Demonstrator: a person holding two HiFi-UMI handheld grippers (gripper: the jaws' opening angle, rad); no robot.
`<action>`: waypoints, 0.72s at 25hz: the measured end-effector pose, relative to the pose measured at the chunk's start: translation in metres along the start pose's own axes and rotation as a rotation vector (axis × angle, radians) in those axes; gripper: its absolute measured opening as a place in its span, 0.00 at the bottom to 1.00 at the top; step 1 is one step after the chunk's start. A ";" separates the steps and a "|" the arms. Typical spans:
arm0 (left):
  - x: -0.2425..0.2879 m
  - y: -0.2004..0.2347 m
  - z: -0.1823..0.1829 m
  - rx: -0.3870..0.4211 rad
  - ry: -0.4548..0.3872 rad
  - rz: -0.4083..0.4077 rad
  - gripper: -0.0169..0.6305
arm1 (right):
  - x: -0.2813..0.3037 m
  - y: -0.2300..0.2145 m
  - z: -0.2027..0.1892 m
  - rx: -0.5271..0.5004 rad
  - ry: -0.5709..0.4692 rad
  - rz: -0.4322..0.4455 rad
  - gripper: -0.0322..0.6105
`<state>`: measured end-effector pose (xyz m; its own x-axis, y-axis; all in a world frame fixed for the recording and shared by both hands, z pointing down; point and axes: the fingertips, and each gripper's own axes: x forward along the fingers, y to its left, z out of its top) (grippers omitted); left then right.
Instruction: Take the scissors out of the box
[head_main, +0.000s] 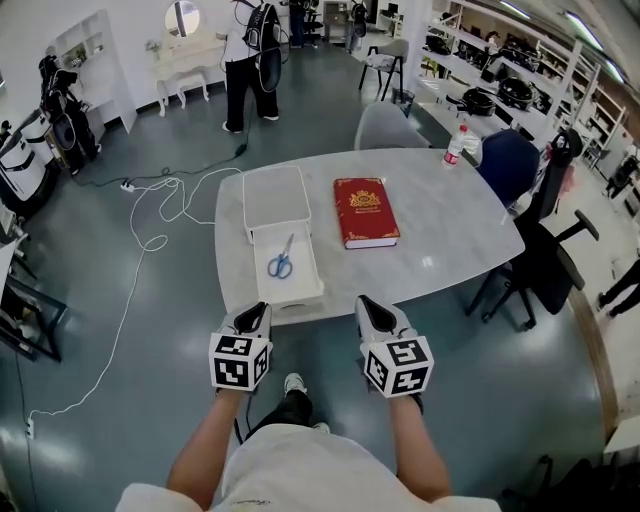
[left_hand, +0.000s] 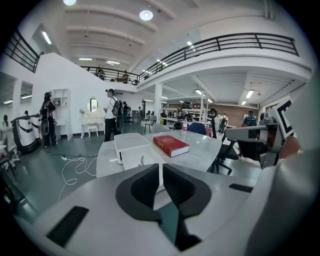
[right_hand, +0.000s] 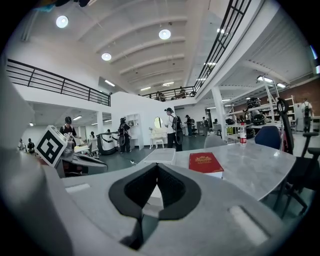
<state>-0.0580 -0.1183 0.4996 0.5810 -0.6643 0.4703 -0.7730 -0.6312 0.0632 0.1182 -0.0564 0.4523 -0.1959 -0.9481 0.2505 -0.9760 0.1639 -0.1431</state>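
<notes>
Bright, even ceiling-lamp light; faint tabletop glare; strong fisheye edge distortion; near tongs soft-focused.

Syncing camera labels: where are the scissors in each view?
Head view: scissors lie in the open white box at the table's near edge, left of centre.
Left gripper view: a small sliver in the box, near picture centre.
Right gripper view: not visible.
Shared landmark: red book, right of the box.
</notes>
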 end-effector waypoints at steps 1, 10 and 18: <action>0.007 0.002 0.000 0.001 0.008 0.002 0.07 | 0.005 -0.003 0.000 -0.001 0.002 0.003 0.06; 0.091 0.021 -0.005 0.043 0.160 -0.018 0.07 | 0.061 -0.036 0.006 -0.007 0.031 0.009 0.06; 0.159 0.048 -0.013 0.067 0.324 -0.044 0.07 | 0.132 -0.068 0.029 0.008 0.048 0.012 0.06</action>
<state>-0.0060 -0.2486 0.5884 0.4938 -0.4810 0.7245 -0.7244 -0.6884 0.0367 0.1613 -0.2006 0.4677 -0.2121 -0.9318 0.2947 -0.9728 0.1727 -0.1541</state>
